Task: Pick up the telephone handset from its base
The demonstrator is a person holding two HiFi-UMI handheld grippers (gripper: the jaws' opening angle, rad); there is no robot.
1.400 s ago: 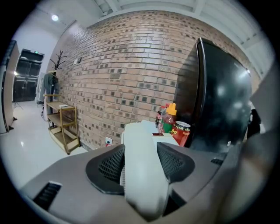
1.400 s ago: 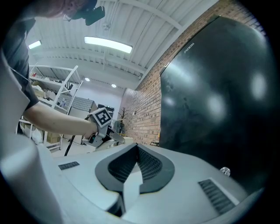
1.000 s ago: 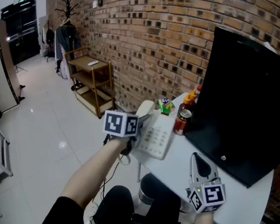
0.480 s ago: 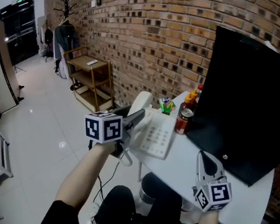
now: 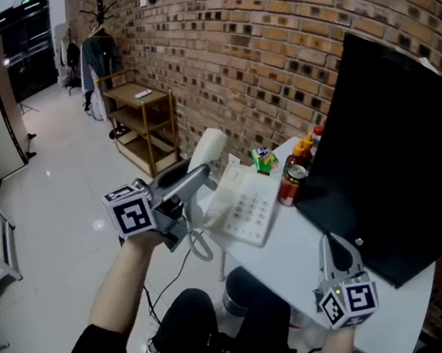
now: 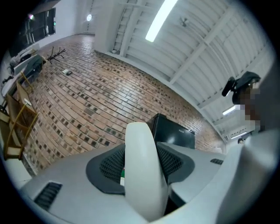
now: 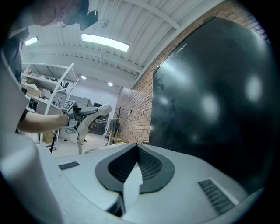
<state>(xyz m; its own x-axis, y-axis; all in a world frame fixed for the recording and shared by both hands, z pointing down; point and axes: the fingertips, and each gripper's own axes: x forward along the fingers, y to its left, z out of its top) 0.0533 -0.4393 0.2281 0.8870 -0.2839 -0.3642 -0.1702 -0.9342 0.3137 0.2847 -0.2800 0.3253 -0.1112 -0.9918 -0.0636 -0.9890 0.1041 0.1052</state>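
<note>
My left gripper (image 5: 197, 176) is shut on the white telephone handset (image 5: 206, 149) and holds it in the air, up and to the left of the white base (image 5: 245, 205) with its keypad. A coiled cord (image 5: 201, 244) hangs below the handset. In the left gripper view the handset (image 6: 142, 170) stands upright, with both pads pressed on its sides. The base sits at the left end of the white table (image 5: 301, 242). Low on that table, in front of the black monitor, my right gripper (image 5: 327, 240) is shut on nothing; its jaws (image 7: 134, 168) meet.
A large black monitor (image 5: 394, 150) leans along the table's right side. Behind the base stand a red can (image 5: 288, 185), sauce bottles (image 5: 303, 153) and a small green item (image 5: 263, 161). A wooden shelf (image 5: 144, 125) stands by the brick wall (image 5: 268, 38).
My left gripper has gone up and to the left with the handset and tipped upward, so the handset now hangs off the base. The right gripper has stayed put.
</note>
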